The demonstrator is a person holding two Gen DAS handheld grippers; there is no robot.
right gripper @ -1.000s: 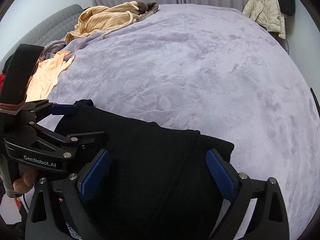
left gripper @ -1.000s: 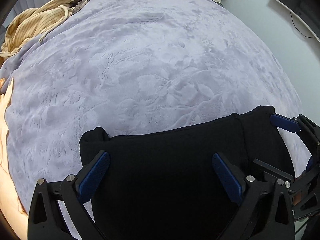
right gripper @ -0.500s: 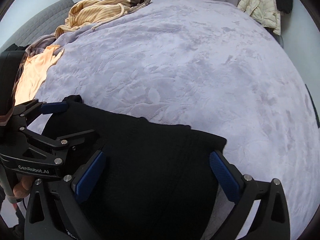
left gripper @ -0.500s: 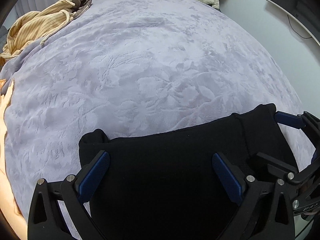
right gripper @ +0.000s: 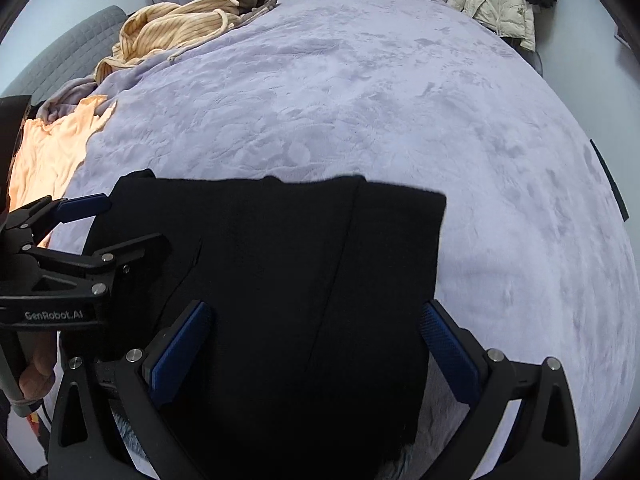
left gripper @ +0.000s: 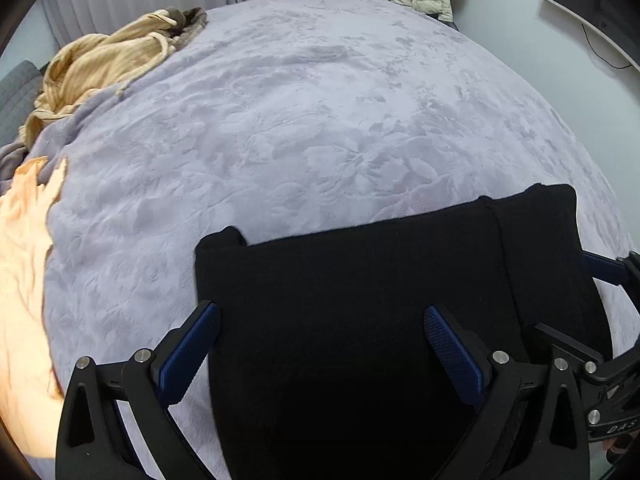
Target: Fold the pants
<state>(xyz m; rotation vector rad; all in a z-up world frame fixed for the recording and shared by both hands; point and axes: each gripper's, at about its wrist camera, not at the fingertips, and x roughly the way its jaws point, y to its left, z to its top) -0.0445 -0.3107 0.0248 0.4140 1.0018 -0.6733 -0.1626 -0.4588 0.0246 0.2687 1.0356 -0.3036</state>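
Left gripper (right gripper: pixel 86 222), marked "GenRobot.AI", and right gripper (right gripper: pixel 316 340) hover released over folded black pants (right gripper: pixel 280 280); bare lavender blanket (right gripper: pixel 360 100) stretches far.

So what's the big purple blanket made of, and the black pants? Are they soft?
The purple blanket looks like plush fleece, probably soft: its matte pile shows a pressed leaf pattern and smudgy brush marks. The black pants look like a thick matte knit or fleece with no shine and a visible seam; they are too dark to show the weave, so that is a guess.
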